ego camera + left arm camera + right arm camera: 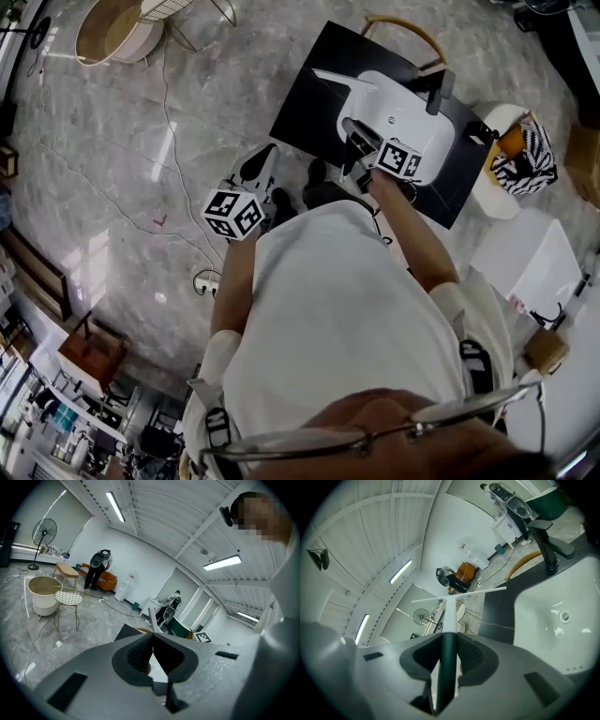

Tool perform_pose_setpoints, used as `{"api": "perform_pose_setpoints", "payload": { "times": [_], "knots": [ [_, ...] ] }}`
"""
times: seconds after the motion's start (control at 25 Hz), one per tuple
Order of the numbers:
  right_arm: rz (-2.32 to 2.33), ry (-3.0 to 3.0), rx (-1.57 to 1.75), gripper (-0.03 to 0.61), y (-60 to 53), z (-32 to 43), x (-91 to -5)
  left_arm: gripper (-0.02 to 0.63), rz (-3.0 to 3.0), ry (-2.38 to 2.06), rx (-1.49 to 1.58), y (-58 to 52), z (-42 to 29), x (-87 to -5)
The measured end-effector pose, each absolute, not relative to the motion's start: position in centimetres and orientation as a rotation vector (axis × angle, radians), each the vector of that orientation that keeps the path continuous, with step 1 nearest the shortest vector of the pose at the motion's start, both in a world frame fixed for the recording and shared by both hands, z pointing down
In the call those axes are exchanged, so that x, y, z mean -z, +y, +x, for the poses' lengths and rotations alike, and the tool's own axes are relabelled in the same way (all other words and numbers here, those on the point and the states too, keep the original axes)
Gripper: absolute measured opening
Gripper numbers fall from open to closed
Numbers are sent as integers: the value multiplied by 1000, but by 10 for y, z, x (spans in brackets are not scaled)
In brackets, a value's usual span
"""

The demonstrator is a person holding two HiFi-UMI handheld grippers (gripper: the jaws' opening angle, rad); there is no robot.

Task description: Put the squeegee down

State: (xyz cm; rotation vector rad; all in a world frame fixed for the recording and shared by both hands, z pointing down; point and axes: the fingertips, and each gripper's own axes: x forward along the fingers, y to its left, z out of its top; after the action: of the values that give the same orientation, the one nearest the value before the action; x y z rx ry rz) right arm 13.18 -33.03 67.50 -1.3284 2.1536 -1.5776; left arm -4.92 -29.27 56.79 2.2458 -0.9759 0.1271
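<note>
Right gripper (449, 638): jaws gripping the squeegee (450, 613).
Left gripper (152, 640): jaws touching, empty.
Tip: lowering flat, probably beside the sink (543, 634).

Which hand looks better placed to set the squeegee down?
Right. The right gripper is clamped on the squeegee by its handle, next to the white sink. The left gripper is shut with nothing in it.
</note>
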Motion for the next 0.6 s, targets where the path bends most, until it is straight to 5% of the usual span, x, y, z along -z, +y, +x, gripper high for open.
{"api": "perform_pose_setpoints", "payload": {
  "times": [0.6],
  "knots": [
    [-1583,2081,1705,101,-421,153,-780,5,2180,-1015,-156,-331,-24,-586]
  ]
}}
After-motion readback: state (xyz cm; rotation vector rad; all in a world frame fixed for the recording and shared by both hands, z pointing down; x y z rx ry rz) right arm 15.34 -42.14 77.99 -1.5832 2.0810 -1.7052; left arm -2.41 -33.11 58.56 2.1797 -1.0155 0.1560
